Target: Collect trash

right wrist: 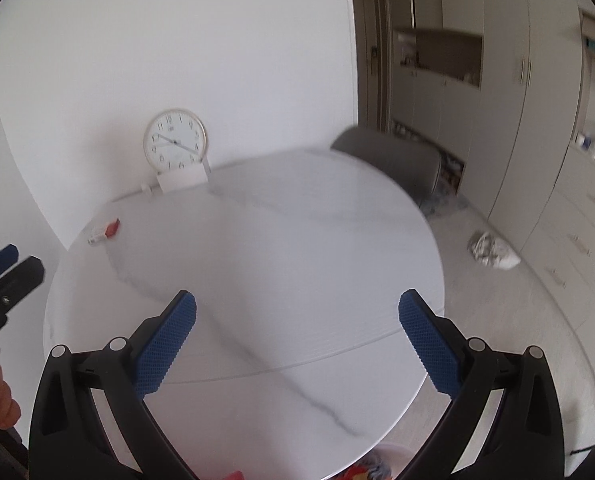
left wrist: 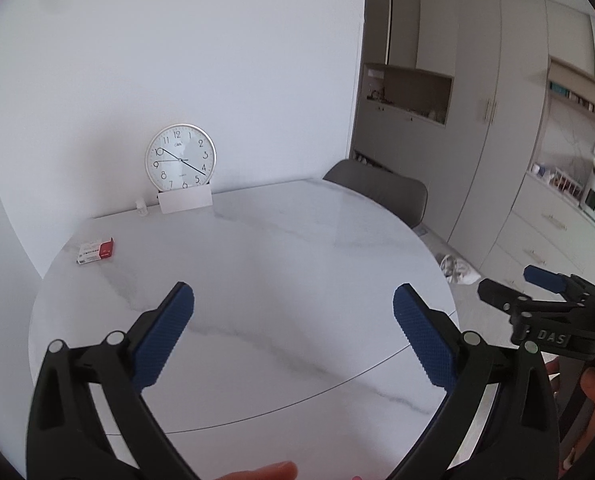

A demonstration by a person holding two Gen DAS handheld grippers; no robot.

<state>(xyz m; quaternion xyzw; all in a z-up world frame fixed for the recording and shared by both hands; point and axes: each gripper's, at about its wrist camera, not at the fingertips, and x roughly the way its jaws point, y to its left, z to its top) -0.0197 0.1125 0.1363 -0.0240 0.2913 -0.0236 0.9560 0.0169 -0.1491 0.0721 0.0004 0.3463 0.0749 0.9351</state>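
A small red and white box (left wrist: 96,251) (right wrist: 104,232) lies flat near the far left rim of the round white marble table (left wrist: 281,240) (right wrist: 281,232). A crumpled white bundle (left wrist: 459,270) (right wrist: 493,255) sits on the floor to the right of the table. My left gripper (left wrist: 293,288) (right wrist: 23,258) hovers open over the near part of the tabletop, nothing between its blue pads. My right gripper (right wrist: 297,294) (left wrist: 507,280) is open as well, empty, beside the table's right edge. Both are far from the box.
A round wall clock (left wrist: 181,157) (right wrist: 175,140) leans on the wall behind a white card (left wrist: 185,201). A tiny clear bottle (left wrist: 141,206) stands left of it. A grey chair (left wrist: 381,188) (right wrist: 393,160) is at the far side. Cabinets (left wrist: 497,160) line the right. Something colourful (right wrist: 367,470) shows below the near table edge.
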